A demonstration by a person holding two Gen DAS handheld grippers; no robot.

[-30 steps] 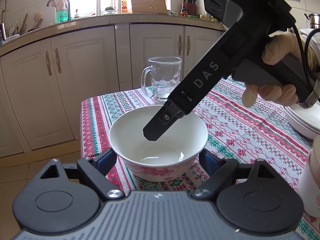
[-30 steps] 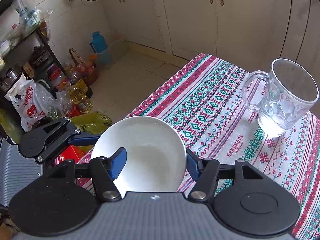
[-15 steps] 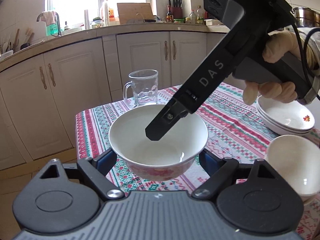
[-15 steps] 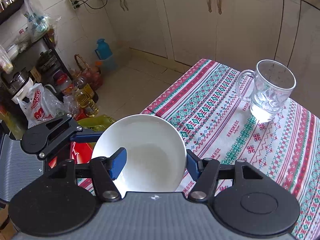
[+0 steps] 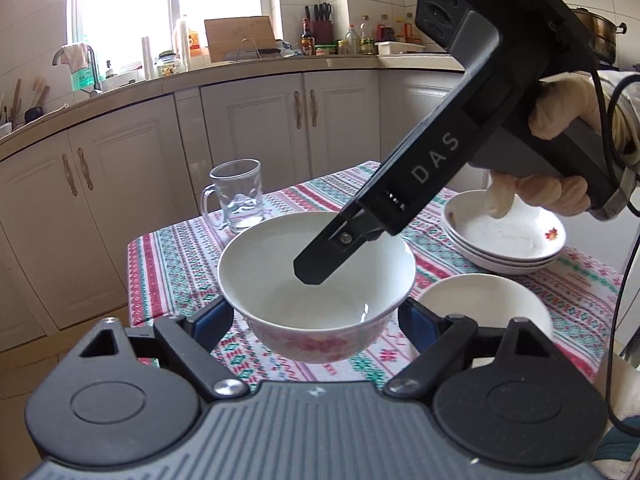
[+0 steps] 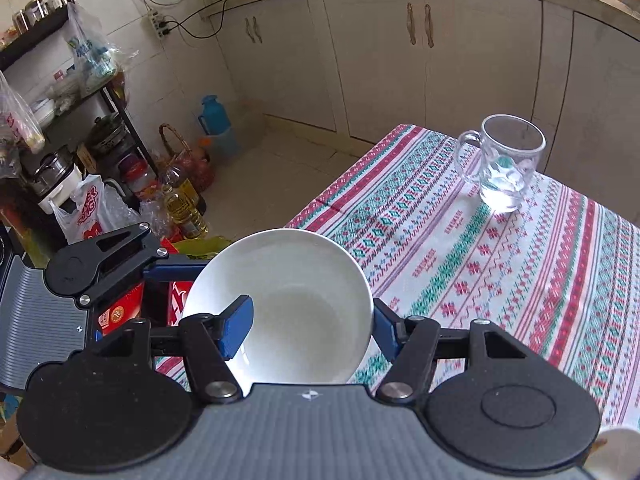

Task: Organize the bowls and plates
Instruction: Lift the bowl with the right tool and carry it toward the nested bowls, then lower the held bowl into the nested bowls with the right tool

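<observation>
Both tongs were clamped on the same white bowl, which hung lifted above the near edge of the table. The left gripper stood wide, its blue pads pressed against the outside of the bowl's wall on either side, low down near the pink flower pattern. The right gripper pinched the rim instead: one blue finger lay inside against the smooth glazed wall, the other sat outside it, so the jaws were held apart only by the thin porcelain. Seen from the left wrist, that black finger reached down into the hollow of the bowl, with a pale-gloved hand wrapped round the grey handle behind it. The bowl was round, glossy and empty, flaring out from a narrow foot. The table wore a woven-looking cloth in red, green and white bands. On it stood a clear dimpled glass mug with a handle, well apart at the far corner, a stack of shallow white plates with a small red flower on the top rim, and another plain white bowl just beside the held one.
</observation>
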